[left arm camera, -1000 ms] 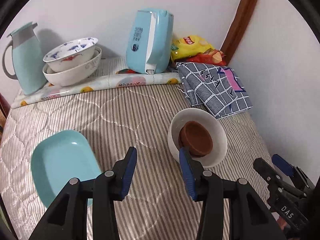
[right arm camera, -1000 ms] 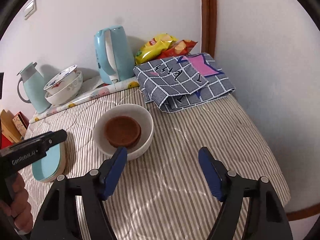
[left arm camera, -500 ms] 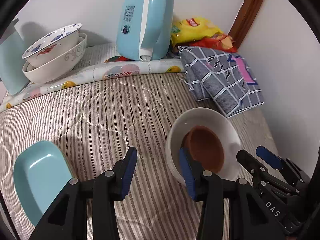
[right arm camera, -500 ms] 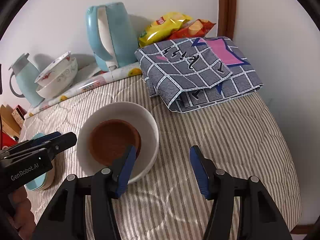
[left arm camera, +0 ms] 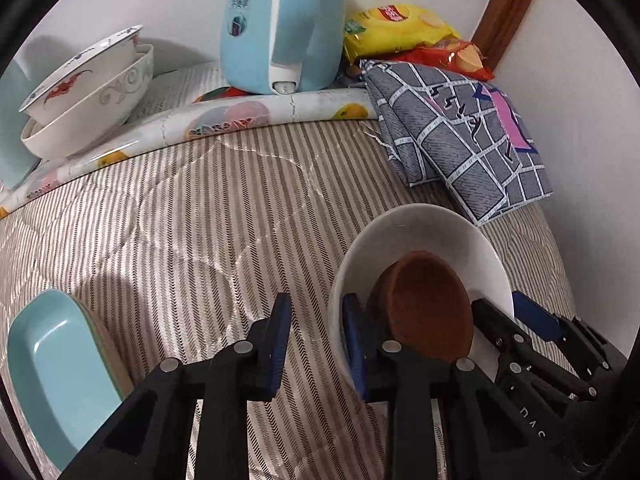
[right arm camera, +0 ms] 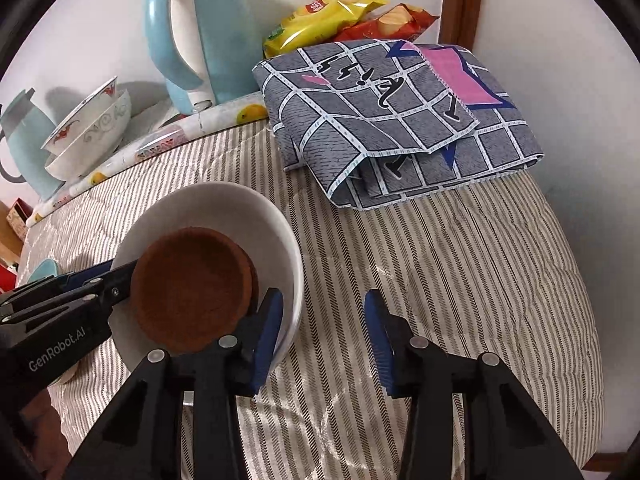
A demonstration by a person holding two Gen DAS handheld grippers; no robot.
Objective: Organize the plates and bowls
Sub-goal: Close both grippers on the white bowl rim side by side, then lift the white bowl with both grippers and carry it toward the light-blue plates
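Two grippers found at one white bowl [left arm camera: 420,232], on the right part of a striped quilt [left arm camera: 200,220], near its right edge. Holds a brown dish [left arm camera: 428,308] leaning inside.

Left gripper [left arm camera: 314,316]: astride the bowl's left rim, one finger outside over the quilt, the other inside against the brown dish. Jaws closing, rim between them, bare quilt visible between outer pad and bowl wall; not clamped.

Right gripper [right arm camera: 322,312]: astride the opposite rim, one finger inside beside the brown dish, the other outside, well off the wall. Jaws closing, not gripping.

Clearances: folded checked cloth [left arm camera: 460,132] just beyond the bowl, apart from its far rim. Wide open quilt to the bowl's left and centre. Teal plate [left arm camera: 52,360] at the near left, well apart. At the back, along the wall: two stacked bowls [left arm camera: 92,92] on a printed mat [left arm camera: 240,116], blue kettle [left arm camera: 280,20], snack bags [left arm camera: 396,24] in the corner.
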